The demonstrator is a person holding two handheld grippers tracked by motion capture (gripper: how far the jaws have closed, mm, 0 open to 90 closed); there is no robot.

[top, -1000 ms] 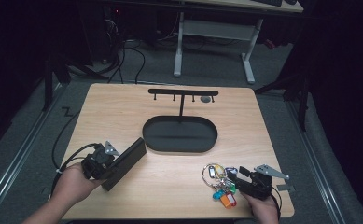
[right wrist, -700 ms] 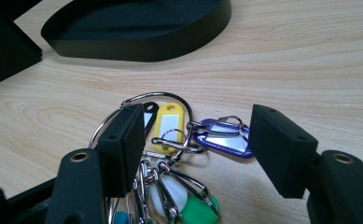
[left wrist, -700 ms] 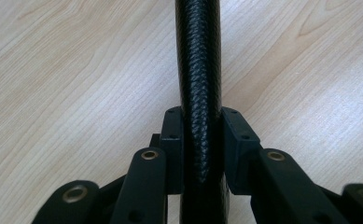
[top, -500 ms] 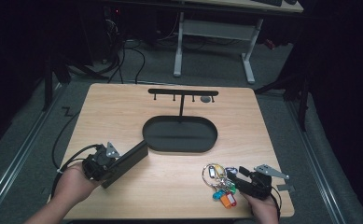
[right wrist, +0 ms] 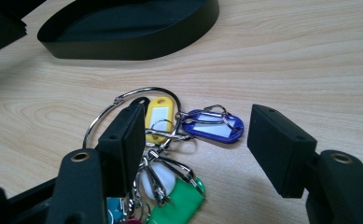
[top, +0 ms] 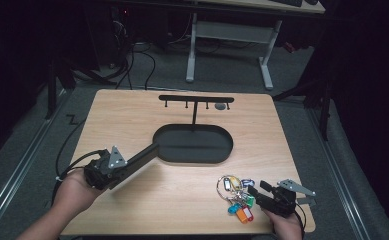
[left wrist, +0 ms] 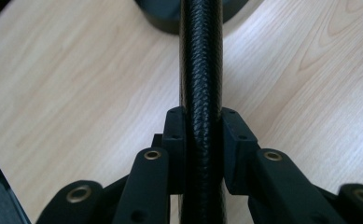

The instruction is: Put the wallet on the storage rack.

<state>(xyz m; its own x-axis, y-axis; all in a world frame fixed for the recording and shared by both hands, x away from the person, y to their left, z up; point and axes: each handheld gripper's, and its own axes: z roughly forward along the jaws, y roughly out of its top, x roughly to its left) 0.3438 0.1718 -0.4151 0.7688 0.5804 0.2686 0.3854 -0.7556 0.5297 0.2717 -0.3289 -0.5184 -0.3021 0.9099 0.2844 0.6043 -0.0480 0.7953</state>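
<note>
Left gripper [top: 147,152]: clamped on a flat black wallet-looking thing [top: 134,162], pads squeezing both faces; jaws just been closing in on it.
Wallet-looking thing, close up [left wrist: 201,84]: textured black leather edge running straight up between the two pads, touching both.
Where it sits: front-left part of the wooden table [top: 182,200], held tilted, far end pointing at the rim of the oval black tray [top: 194,145]; touching the tray or not, can't tell.
Left hand [top: 74,190]: wrapped round the gripper body at the table's front-left edge.
Right gripper [top: 252,192]: jaws wide apart, gripping nothing.
Key ring [top: 234,192]: lying flat on the table front-right, just in front of the right gripper, well apart from the wallet thing.
Key ring, close up [right wrist: 128,109]: big metal loop plus yellow, blue, green and white tags; one pad [right wrist: 121,140] right over the loop and yellow tag, other pad off to the side over bare wood.
Hook stand [top: 196,100]: black T-bar rising from the tray, small hooks along it.
</note>
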